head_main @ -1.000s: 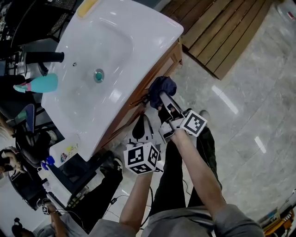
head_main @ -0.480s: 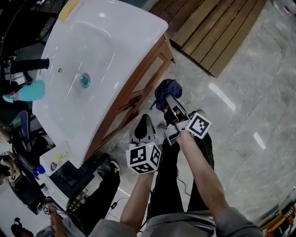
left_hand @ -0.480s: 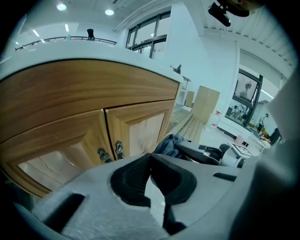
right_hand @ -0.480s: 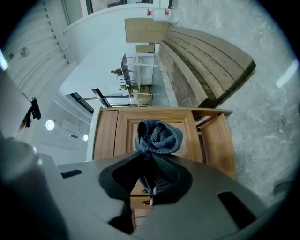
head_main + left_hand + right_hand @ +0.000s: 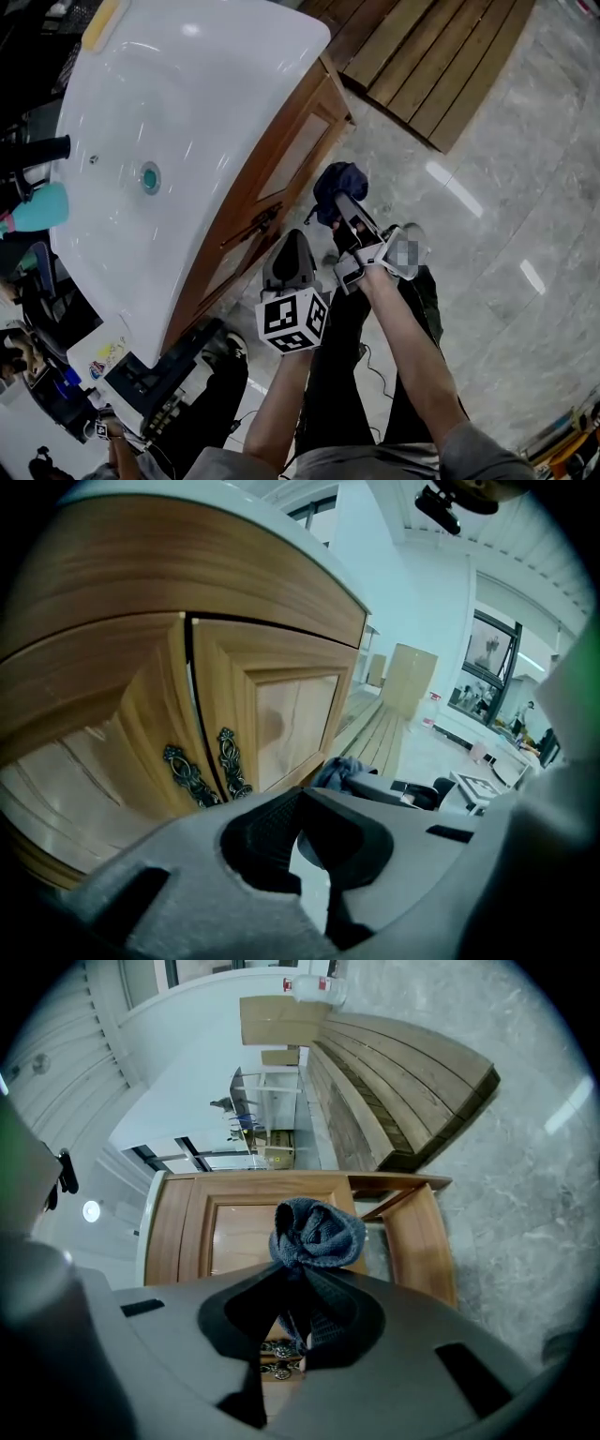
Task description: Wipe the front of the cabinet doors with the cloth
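Presently the right gripper (image 5: 336,202) (image 5: 302,1274) has its two jaws closed on a dark blue knitted cloth (image 5: 337,181) (image 5: 317,1230). The cloth is bunched into a ball that stands out beyond the jaw tips. In the head view it hangs in front of the wooden cabinet doors (image 5: 286,159), near their lower right corner. A strip of grey marble floor (image 5: 487,234) shows between cloth and wood, so it seems not to touch the doors. In the right gripper view the cloth covers part of the framed door panel (image 5: 234,1227). From this view I cannot tell if there is contact.

The left gripper (image 5: 292,242) (image 5: 300,799) is beside the right one and a little nearer to the person. Its jaws are together at the tips and there is nothing between them. It points at the cabinet doors (image 5: 281,719), where two dark ornate metal handles (image 5: 199,775) (image 5: 251,227) sit side by side at the seam between the doors. The cloth (image 5: 337,772) shows also in this view, low at the right of the cabinet.

Above the doors lies a white glossy washbasin (image 5: 178,131). A brown wooden slatted platform (image 5: 441,56) is on the floor beyond the cabinet.
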A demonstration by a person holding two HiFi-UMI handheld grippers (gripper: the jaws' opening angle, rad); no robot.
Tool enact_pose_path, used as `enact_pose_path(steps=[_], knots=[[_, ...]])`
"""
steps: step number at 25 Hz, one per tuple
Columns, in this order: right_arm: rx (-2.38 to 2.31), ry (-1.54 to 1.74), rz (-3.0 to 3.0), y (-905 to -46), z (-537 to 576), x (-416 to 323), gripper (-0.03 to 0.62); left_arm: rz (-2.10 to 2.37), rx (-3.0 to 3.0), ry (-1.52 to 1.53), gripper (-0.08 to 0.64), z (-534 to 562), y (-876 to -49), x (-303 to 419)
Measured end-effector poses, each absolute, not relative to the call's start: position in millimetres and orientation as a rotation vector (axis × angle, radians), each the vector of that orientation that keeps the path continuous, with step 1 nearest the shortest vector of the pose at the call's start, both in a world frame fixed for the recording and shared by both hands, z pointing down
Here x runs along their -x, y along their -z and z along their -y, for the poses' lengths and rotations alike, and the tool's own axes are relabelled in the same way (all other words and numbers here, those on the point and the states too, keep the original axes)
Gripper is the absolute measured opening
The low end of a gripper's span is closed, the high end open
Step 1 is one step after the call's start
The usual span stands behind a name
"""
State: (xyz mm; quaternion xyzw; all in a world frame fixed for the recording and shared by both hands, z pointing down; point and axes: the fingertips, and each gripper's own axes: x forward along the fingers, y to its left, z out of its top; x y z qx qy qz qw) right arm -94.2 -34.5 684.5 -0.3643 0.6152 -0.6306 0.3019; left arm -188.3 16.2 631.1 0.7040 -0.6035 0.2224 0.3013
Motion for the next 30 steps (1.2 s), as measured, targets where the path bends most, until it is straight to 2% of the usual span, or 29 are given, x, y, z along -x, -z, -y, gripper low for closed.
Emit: enact_pose_path(steps=[12, 17, 30], knots=[[0.955, 1.653, -1.628, -745, 56, 125, 0.057, 1.602, -1.884, -0.605, 0.008, -6, -684, 206], [0.961, 1.780, -1.504, -774, 57, 140, 0.057, 1.605, -1.888, -0.603, 0.008, -2, -694, 209], [0.906, 1.697, -1.605, -773, 71, 145, 0.057, 1.612, -1.883, -0.588, 0.008, -1, -699, 206]])
